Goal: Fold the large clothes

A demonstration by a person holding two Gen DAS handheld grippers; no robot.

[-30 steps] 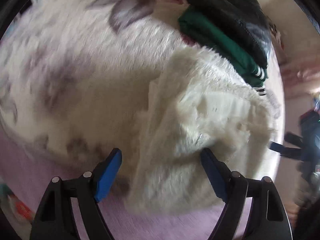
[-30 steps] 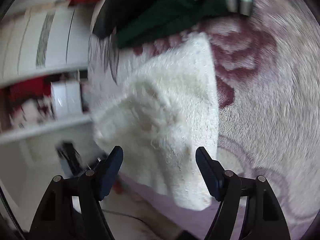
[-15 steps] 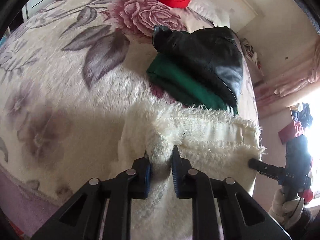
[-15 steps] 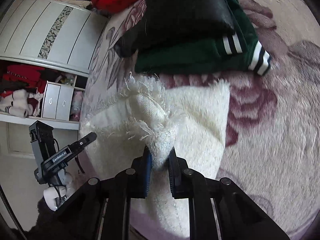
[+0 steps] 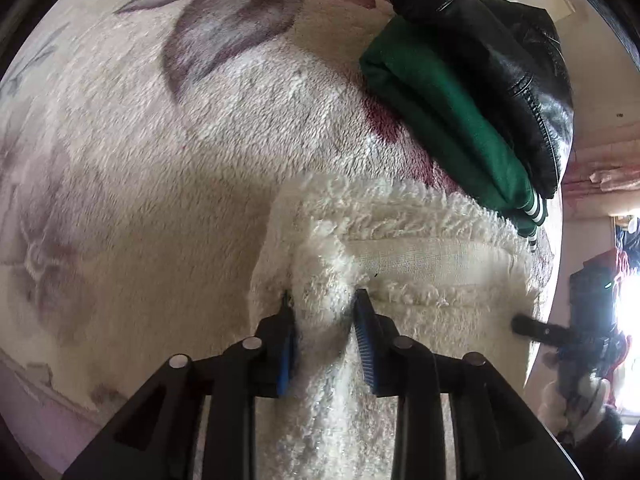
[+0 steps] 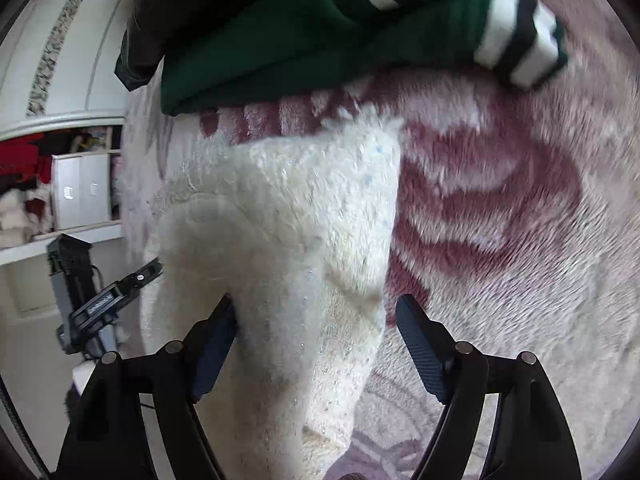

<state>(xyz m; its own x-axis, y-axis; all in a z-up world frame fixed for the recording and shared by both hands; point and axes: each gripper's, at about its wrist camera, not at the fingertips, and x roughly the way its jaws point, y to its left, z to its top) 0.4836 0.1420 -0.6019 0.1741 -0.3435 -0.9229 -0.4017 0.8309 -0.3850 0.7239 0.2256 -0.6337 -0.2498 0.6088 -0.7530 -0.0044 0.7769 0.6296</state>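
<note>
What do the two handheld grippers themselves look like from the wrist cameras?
Both share one design. The left gripper has glossy black angular fingers with triangular cut-outs, round silver pivot pins and ribbed bright blue pads. The right gripper has the same black linkage and silver pins; its ribbed pads look darker navy here. No cables or sleeves are visible.

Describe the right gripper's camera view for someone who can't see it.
A fluffy white garment lies between the open fingers of the right gripper on a rose-patterned blanket. Behind it sits a folded green garment with white stripes.
</note>
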